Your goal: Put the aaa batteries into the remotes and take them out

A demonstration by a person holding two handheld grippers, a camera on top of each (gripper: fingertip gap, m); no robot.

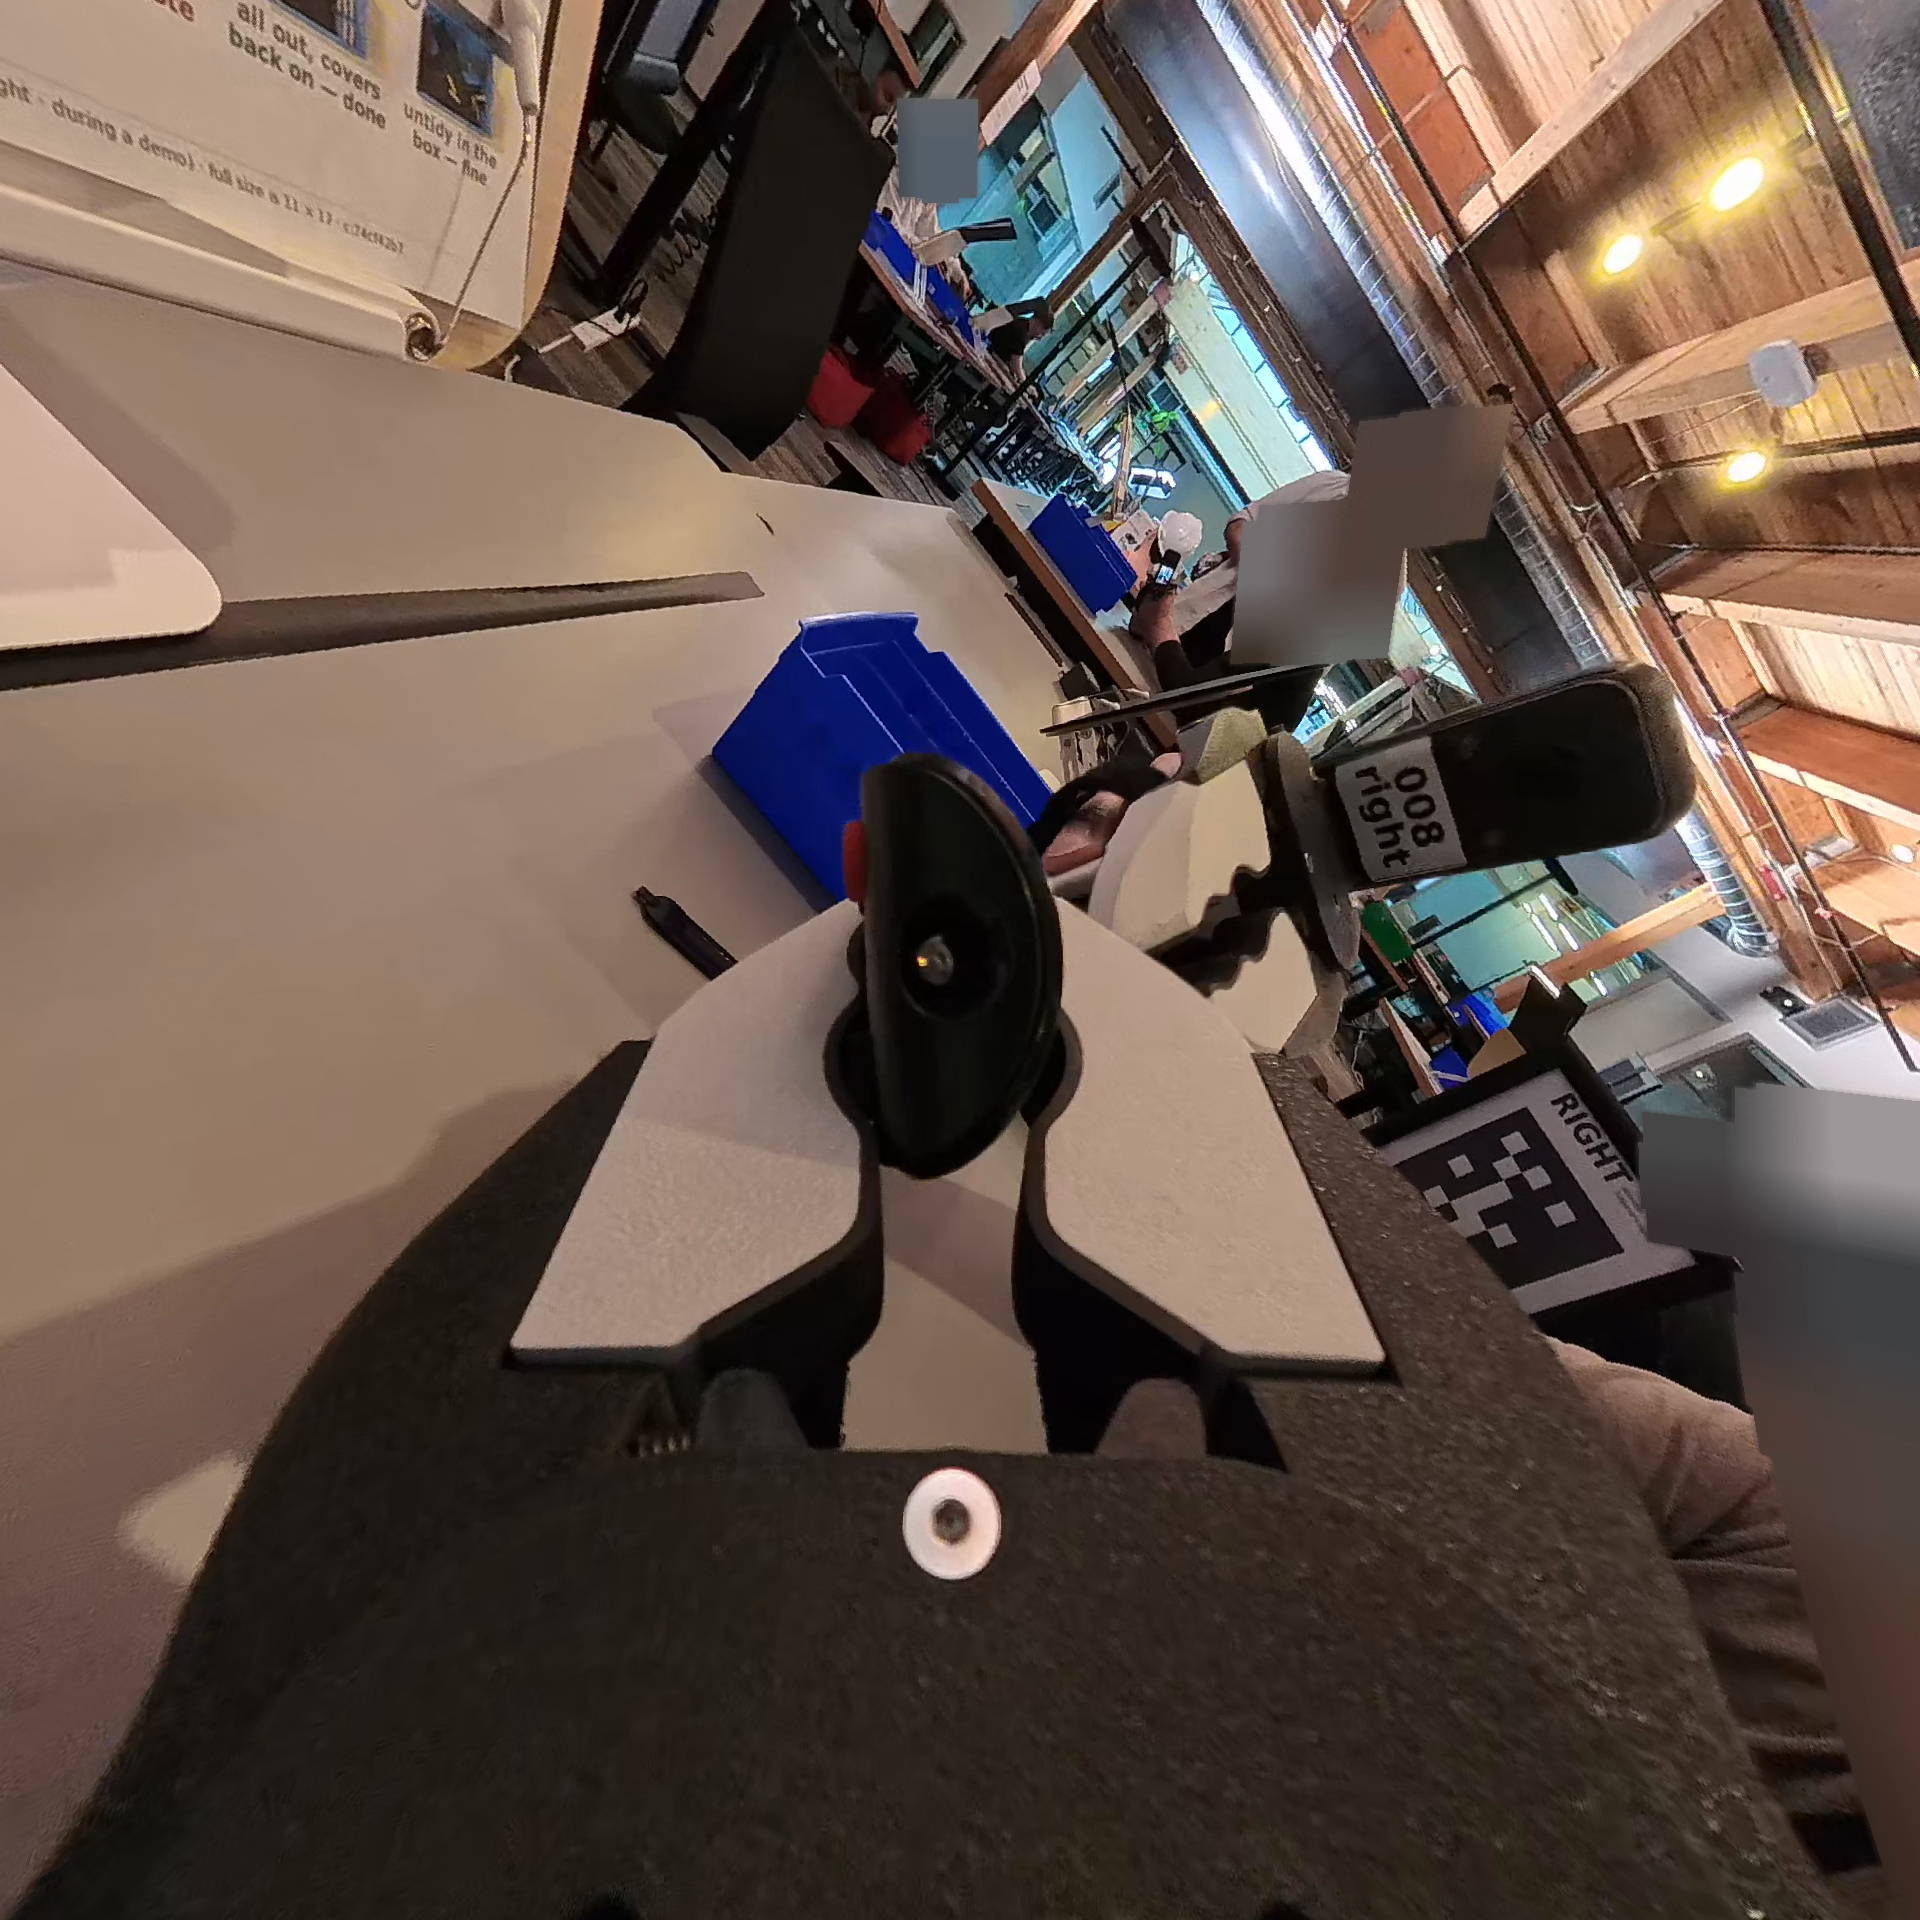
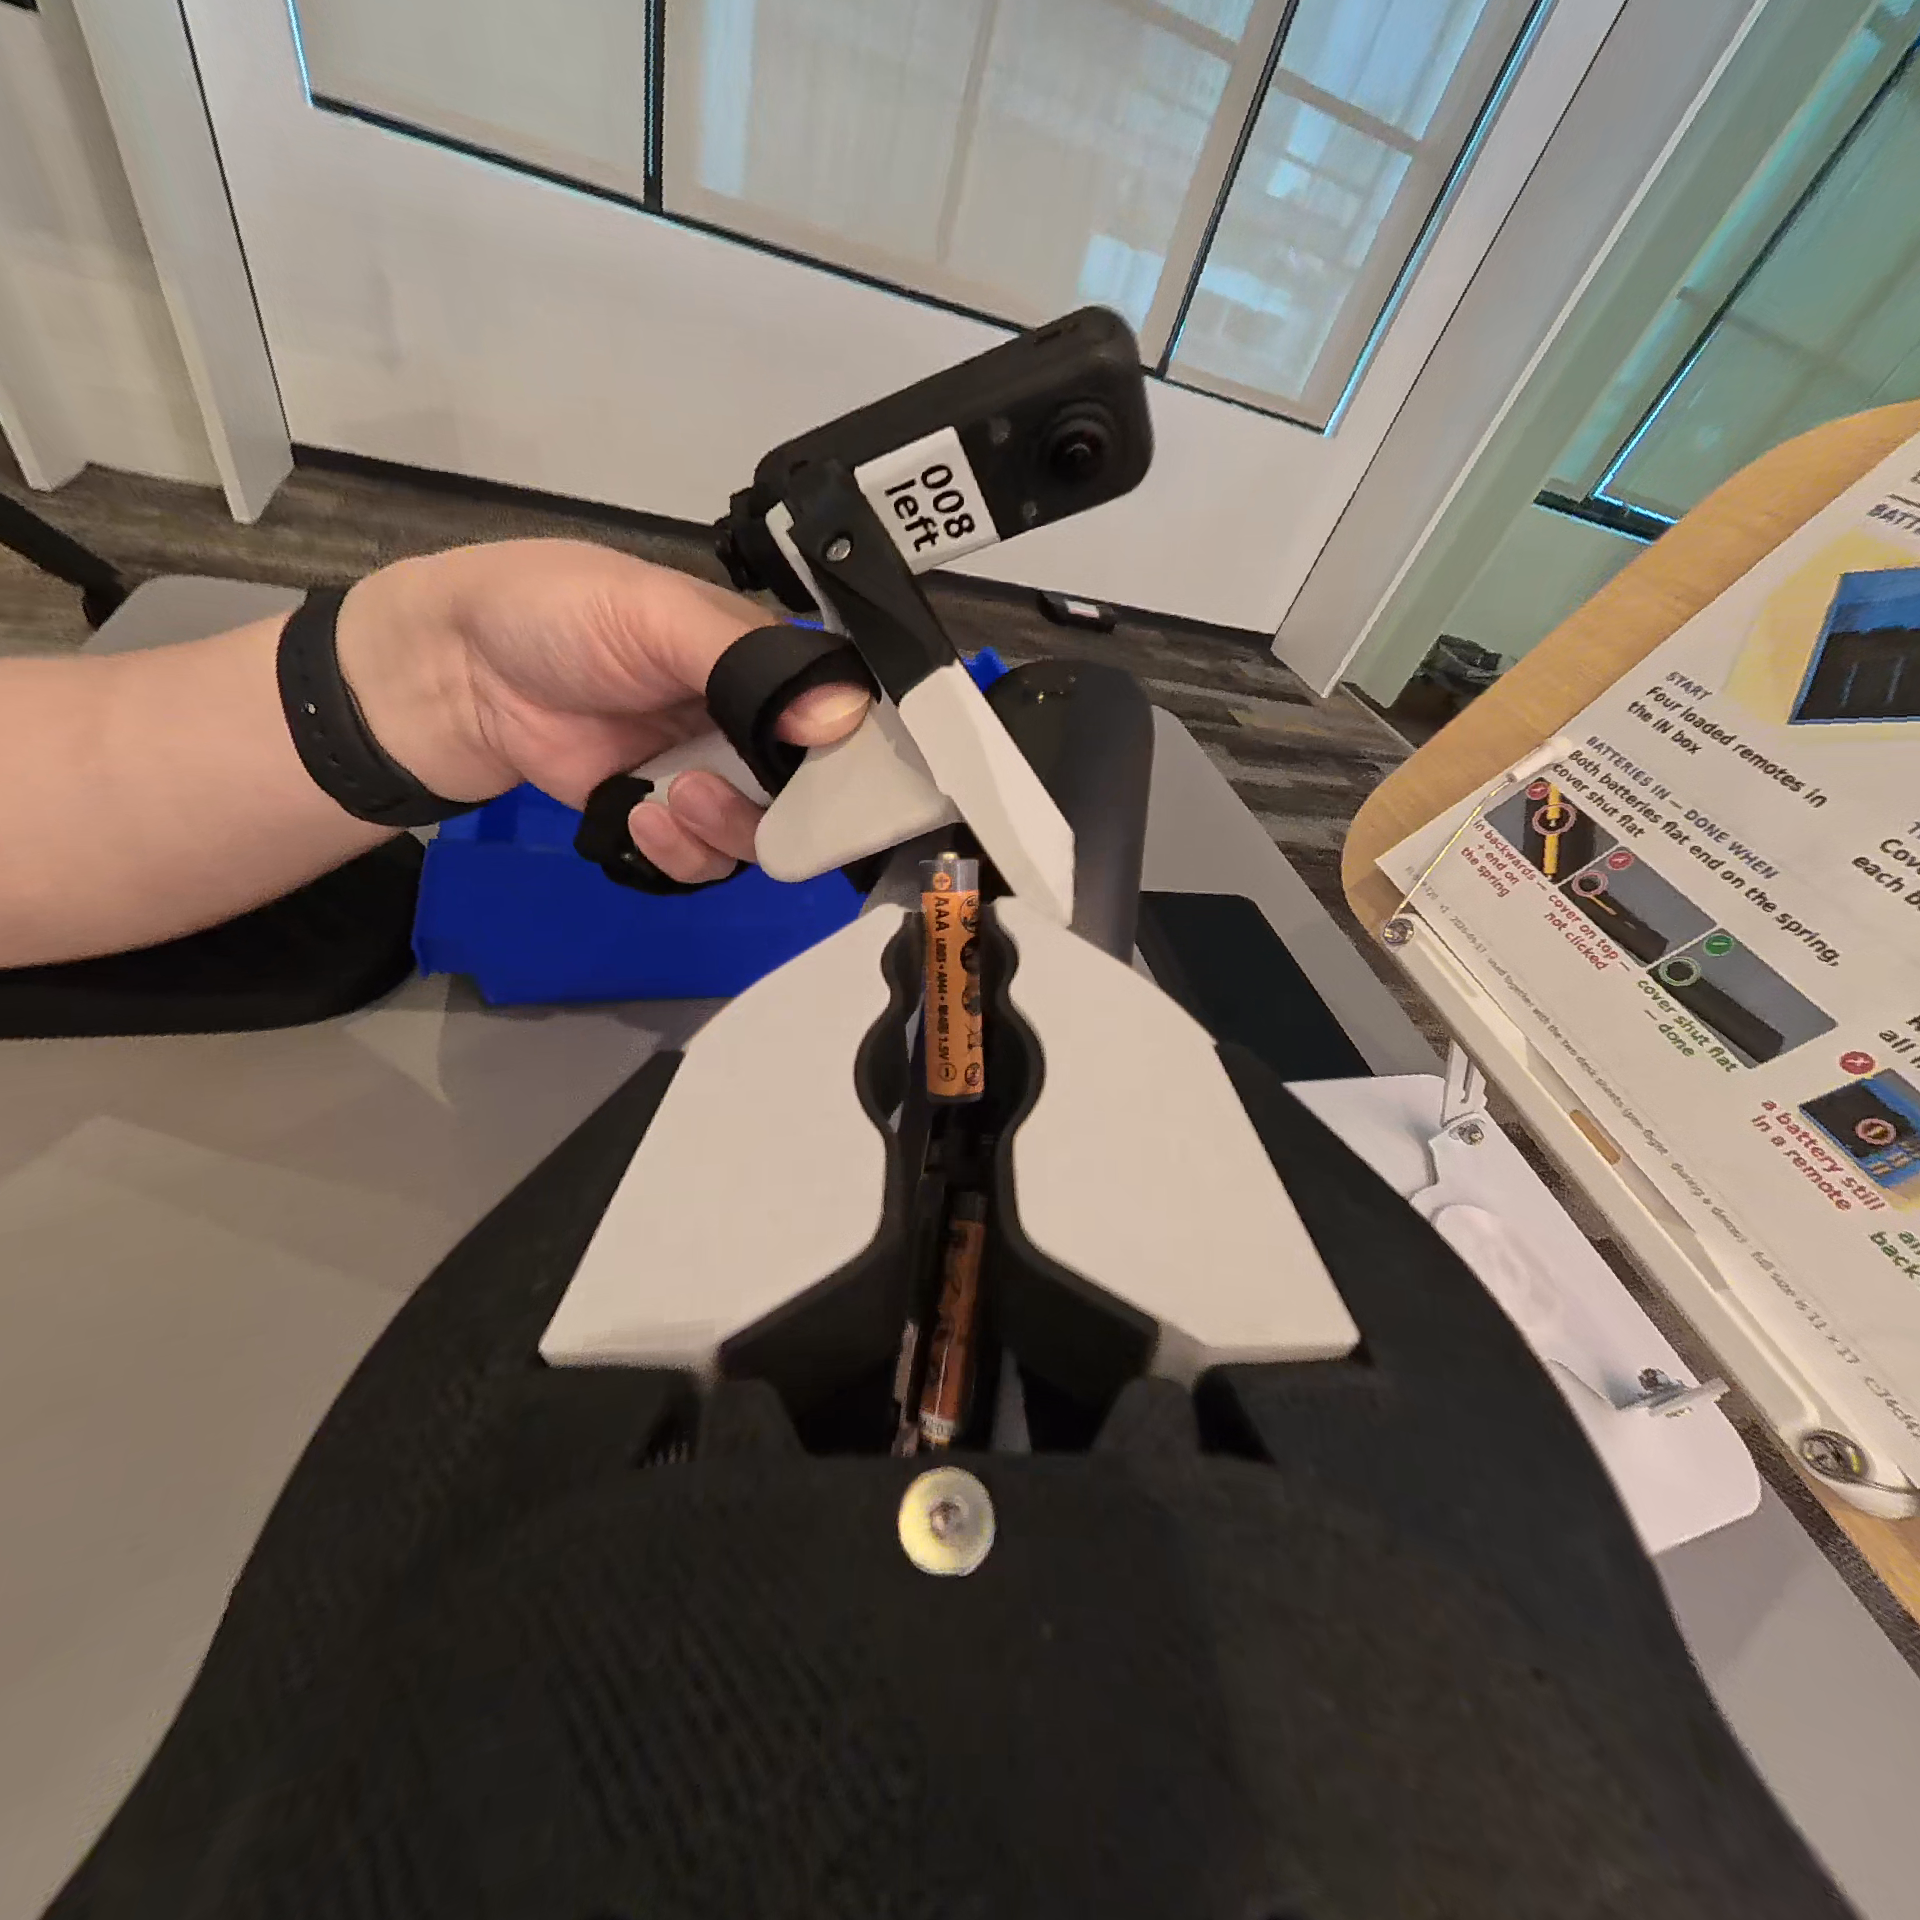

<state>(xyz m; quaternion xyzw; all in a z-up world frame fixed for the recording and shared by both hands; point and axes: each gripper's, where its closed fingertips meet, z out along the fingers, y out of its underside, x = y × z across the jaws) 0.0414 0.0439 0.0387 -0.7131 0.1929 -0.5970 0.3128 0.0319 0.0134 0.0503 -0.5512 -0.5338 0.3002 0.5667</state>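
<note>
My left gripper (image 1: 951, 1049) is shut on a black remote (image 1: 956, 914), seen end-on and held above the grey table (image 1: 364, 935). In the right wrist view a hand holds this gripper (image 2: 997, 821) with the remote (image 2: 1091, 790) beyond its white fingers. My right gripper (image 2: 956, 925) is shut on an orange AAA battery (image 2: 954, 1018), held upright just in front of the remote. A second orange battery (image 2: 951, 1320) shows lower down through the gap between my fingers, in a dark slot. The right gripper (image 1: 1236, 914) also shows in the left wrist view, close beside the remote.
A blue bin (image 1: 883, 727) stands on the table behind the remote, and it also shows in the right wrist view (image 2: 582, 914). A small black part (image 1: 681, 930) lies on the table near it. An instruction board (image 2: 1714, 935) on a white stand (image 2: 1558, 1299) is at the right.
</note>
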